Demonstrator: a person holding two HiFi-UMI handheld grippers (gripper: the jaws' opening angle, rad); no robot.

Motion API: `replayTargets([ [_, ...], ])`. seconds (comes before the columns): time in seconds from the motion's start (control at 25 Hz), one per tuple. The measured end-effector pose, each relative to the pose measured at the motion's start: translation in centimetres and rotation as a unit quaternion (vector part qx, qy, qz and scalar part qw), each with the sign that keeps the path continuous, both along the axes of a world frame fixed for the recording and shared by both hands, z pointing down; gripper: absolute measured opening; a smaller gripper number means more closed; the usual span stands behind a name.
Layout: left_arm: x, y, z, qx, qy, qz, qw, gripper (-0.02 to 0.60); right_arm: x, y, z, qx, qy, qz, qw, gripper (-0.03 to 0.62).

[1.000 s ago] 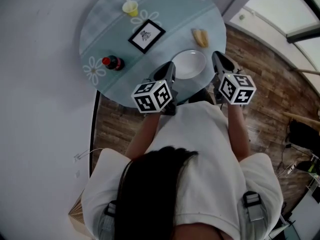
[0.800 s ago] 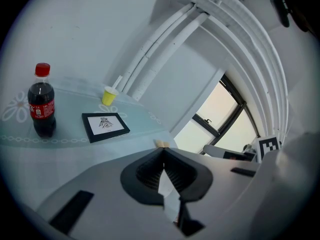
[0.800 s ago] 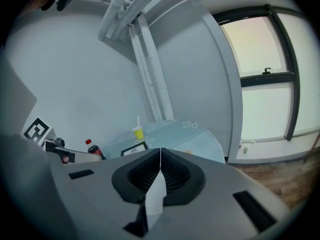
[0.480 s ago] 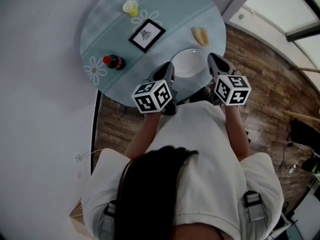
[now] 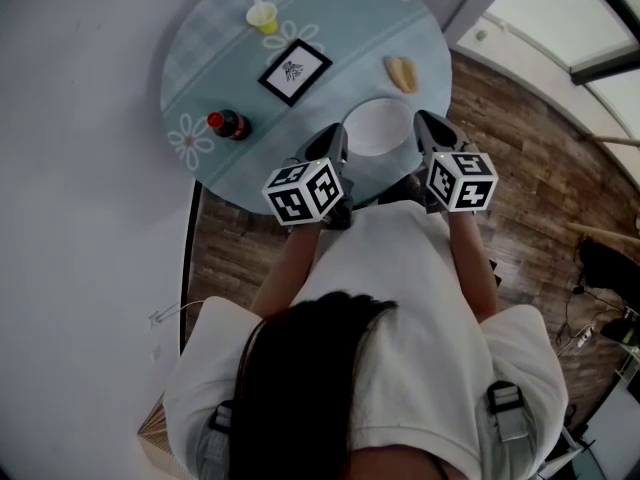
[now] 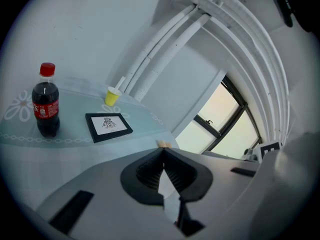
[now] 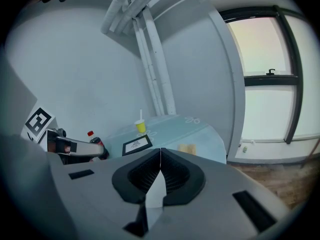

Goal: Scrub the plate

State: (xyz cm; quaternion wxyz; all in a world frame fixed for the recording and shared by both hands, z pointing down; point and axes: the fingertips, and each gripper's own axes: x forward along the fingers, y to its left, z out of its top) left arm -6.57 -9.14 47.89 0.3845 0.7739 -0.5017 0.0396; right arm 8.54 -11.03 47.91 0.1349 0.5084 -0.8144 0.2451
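Observation:
A white plate (image 5: pixel 378 126) lies empty near the front edge of the round table (image 5: pixel 210 68). My left gripper (image 5: pixel 337 138) hovers at the plate's left rim and my right gripper (image 5: pixel 426 122) at its right rim. Both are shut with nothing between the jaws, as the left gripper view (image 6: pixel 163 152) and right gripper view (image 7: pixel 160 151) show. A tan sponge (image 5: pixel 401 73) rests on the table beyond the plate, also seen as a sponge (image 7: pixel 187 148) just past my right jaws. The plate itself is hidden in both gripper views.
A cola bottle (image 5: pixel 228 124) stands at the table's left, a black-framed picture (image 5: pixel 293 71) in the middle and a yellow cup with a straw (image 5: pixel 262 15) at the far side. A white wall runs along the left, wooden floor (image 5: pixel 520 168) to the right.
My right gripper has shifted a little left, closer to the plate's right rim. The left gripper has hardly moved.

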Motion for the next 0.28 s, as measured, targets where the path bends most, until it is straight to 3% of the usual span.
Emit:
replayTargets([
  [0.28, -0.83, -0.13, 0.14, -0.005, 0.0, -0.011, 0.9999, 0.009, -0.53, -0.05, 0.28, -0.006, 0.008, -0.009, 1.0, 0.035],
])
